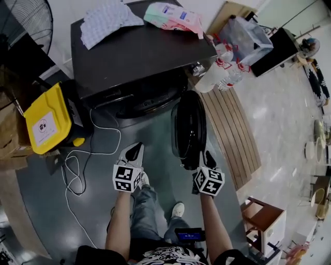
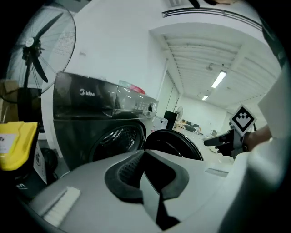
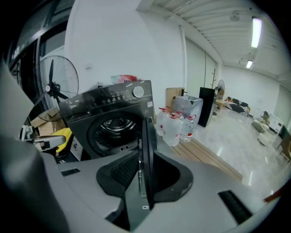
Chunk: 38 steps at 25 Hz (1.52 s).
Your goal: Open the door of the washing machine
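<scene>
A person stands before a dark washing machine (image 1: 134,57) with its round door (image 1: 189,129) swung wide to the right, edge-on to the head view and clear of the drum opening (image 1: 147,106). The right gripper (image 1: 207,158) has its jaws closed on the door's outer rim, which the right gripper view shows as a thin upright edge (image 3: 146,150) pinched between the black pads (image 3: 122,170). The left gripper (image 1: 135,151) hangs just left of the door, well clear of it, jaws slightly apart with nothing between them, as the left gripper view (image 2: 152,170) shows. A checked cloth (image 1: 106,20) and a pink pack (image 1: 173,15) lie on the machine's top. A yellow container (image 1: 46,121) sits to its left, water bottles (image 1: 225,70) to its right, and a white cable (image 1: 77,160) trails across the floor
</scene>
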Motion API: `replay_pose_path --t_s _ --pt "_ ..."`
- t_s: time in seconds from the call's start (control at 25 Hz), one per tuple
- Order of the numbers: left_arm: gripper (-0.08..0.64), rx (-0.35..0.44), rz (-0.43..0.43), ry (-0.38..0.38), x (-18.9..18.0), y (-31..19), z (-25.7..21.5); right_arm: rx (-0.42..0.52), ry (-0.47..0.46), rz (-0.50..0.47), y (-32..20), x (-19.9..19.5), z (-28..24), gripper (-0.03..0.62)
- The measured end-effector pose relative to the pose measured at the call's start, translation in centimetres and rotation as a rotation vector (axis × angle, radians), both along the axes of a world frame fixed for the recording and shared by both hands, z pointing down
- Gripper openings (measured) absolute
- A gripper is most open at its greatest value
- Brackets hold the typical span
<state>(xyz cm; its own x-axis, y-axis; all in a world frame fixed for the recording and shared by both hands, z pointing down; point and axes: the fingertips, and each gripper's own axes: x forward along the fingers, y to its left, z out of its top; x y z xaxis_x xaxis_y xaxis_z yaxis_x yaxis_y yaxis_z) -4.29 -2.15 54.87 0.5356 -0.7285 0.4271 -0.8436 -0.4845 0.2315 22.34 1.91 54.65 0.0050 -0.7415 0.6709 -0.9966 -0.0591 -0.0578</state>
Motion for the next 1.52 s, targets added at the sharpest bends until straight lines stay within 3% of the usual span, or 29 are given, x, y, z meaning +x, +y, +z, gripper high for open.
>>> replay_pose_path --t_s 0.2,0.36,0.48,0.72,0.84,1.08,1.52 --pt "0.002 0.069 -0.114 -0.077 0.6 6.0 -7.3 0.147 -0.151 -0.196 3.9 -3.7 -7.8 0.003" --pt "0.002 0.115 -0.218 -0.063 2.3 13.7 -14.7 0.284 -0.246 -0.361 9.9 -4.4 -17.0 0.003" --pt "0.002 0.146 -0.289 -0.045 3.4 19.4 -19.6 0.373 -0.293 -0.43 14.7 -3.5 -22.5 0.003" --pt "0.001 0.155 -0.407 0.106 6.4 26.4 -25.0 0.404 -0.233 -0.415 21.2 1.1 -26.3 0.002" --pt "0.0 0.191 -0.396 0.074 7.1 27.8 -27.1 0.389 -0.219 -0.433 22.8 1.3 -26.8 0.002" --pt "0.002 0.236 -0.408 0.092 7.0 28.9 -28.8 0.405 -0.197 -0.461 24.6 0.5 -27.7 0.002" --pt "0.002 0.242 -0.412 0.08 7.0 31.2 -28.6 0.394 -0.196 -0.471 26.6 0.5 -27.4 0.002"
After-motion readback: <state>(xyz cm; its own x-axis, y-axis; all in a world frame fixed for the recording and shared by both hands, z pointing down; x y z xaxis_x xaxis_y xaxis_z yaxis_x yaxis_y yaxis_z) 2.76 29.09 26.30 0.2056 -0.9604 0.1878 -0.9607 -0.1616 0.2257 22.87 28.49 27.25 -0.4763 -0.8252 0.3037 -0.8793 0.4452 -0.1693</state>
